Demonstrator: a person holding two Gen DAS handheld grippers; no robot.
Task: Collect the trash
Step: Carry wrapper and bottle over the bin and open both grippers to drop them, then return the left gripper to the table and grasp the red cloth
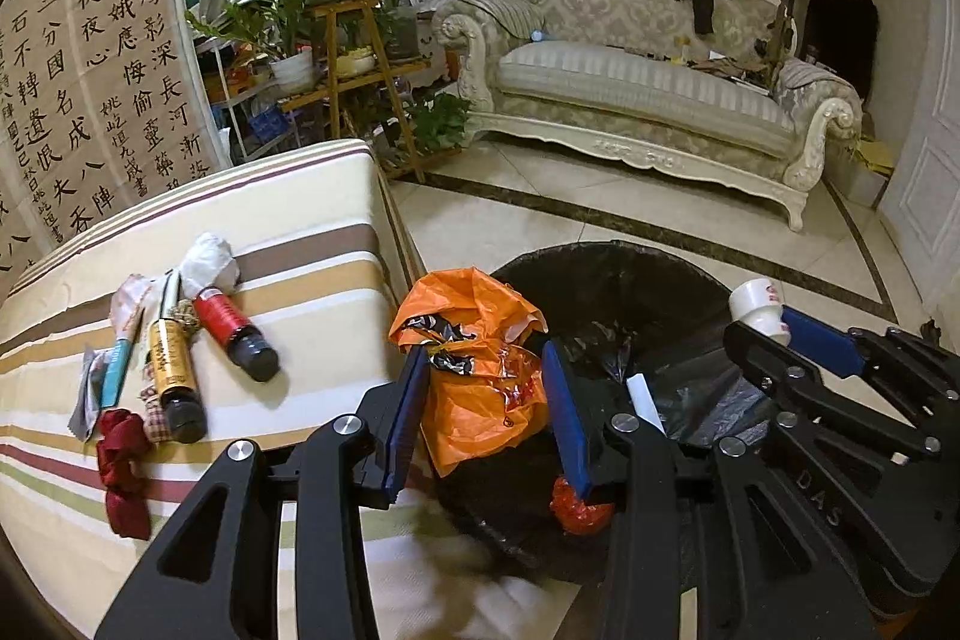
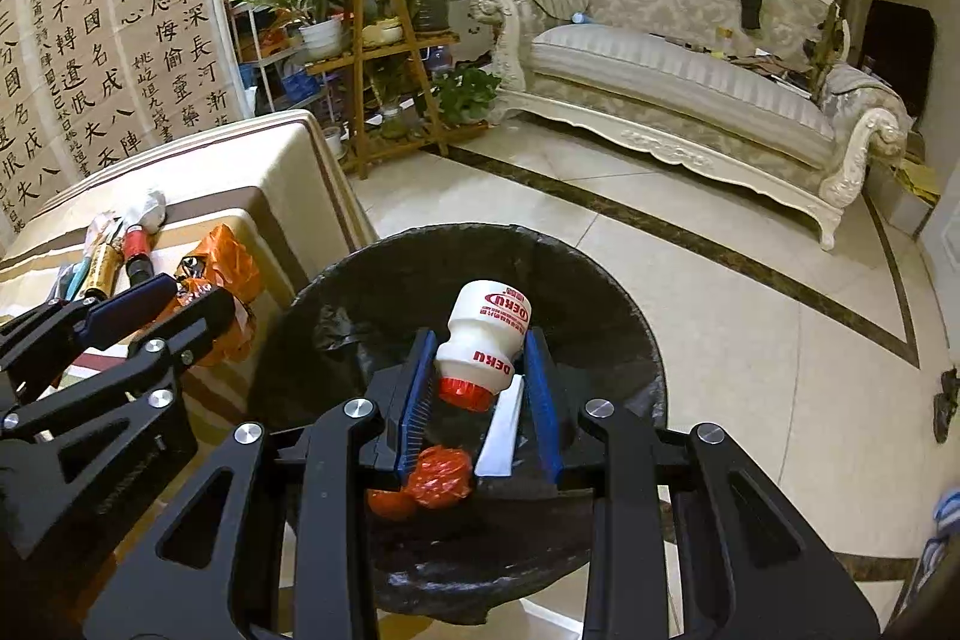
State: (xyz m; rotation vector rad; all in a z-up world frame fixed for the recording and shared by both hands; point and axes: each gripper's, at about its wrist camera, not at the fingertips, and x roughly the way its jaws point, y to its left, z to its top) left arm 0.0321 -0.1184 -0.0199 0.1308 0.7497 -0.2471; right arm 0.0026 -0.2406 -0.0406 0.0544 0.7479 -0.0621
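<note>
My left gripper (image 1: 483,376) is shut on a crumpled orange plastic bag (image 1: 480,340) and holds it at the table's edge, beside the bin. My right gripper (image 2: 480,358) is shut on a white bottle with a red cap (image 2: 483,340) and holds it over the black-lined trash bin (image 2: 600,280). The bin also shows in the left wrist view (image 1: 630,280), with a red wad (image 1: 579,505) and a white strip (image 1: 645,394) inside. The right gripper with its bottle (image 1: 759,307) shows at the right of that view.
On the striped table (image 1: 300,220) lie two dark bottles (image 1: 237,331), a crumpled white tissue (image 1: 207,262), wrappers (image 1: 114,370) and a red cloth (image 1: 123,466). A sofa (image 1: 648,88) and a plant stand (image 1: 360,70) stand across the tiled floor.
</note>
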